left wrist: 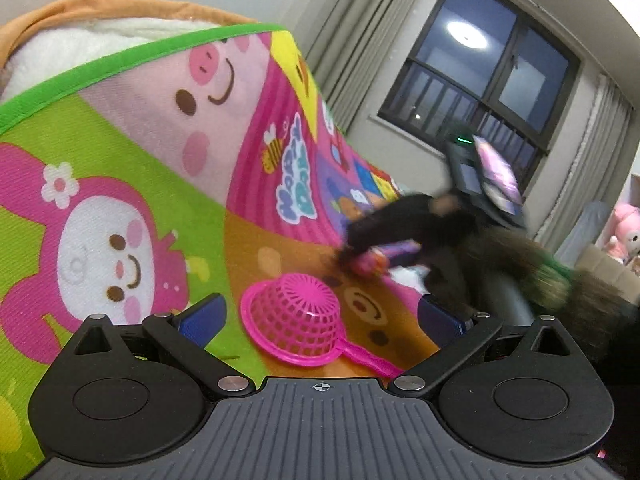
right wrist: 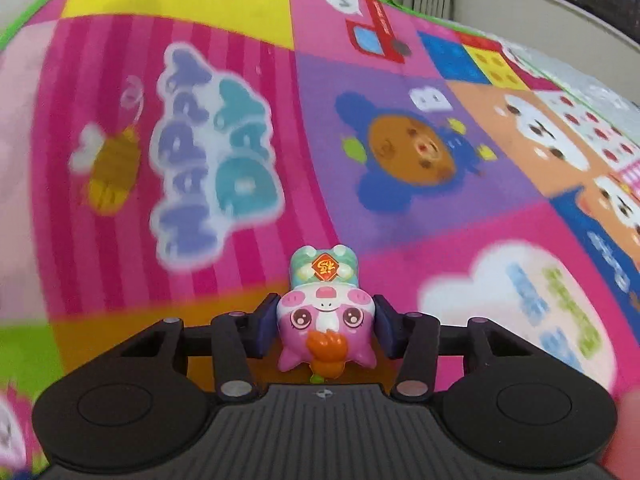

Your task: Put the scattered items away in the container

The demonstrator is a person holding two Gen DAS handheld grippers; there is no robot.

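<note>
A pink plastic basket with a handle [left wrist: 298, 322] lies upside down on the cartoon play mat [left wrist: 120, 160], just ahead of my left gripper [left wrist: 320, 318], which is open and empty with the basket between its blue pads. My right gripper [right wrist: 326, 326] is shut on a small pink pig figurine [right wrist: 326, 320] with a teal body, held upside down above the mat [right wrist: 240, 80]. The right gripper also shows blurred in the left wrist view [left wrist: 368, 258], beyond the basket.
A white plush cushion with an orange rim [left wrist: 80, 36] stands at the mat's far edge. A window [left wrist: 480, 68] and grey curtains line the wall. Pink plush toys [left wrist: 626, 232] sit at the far right.
</note>
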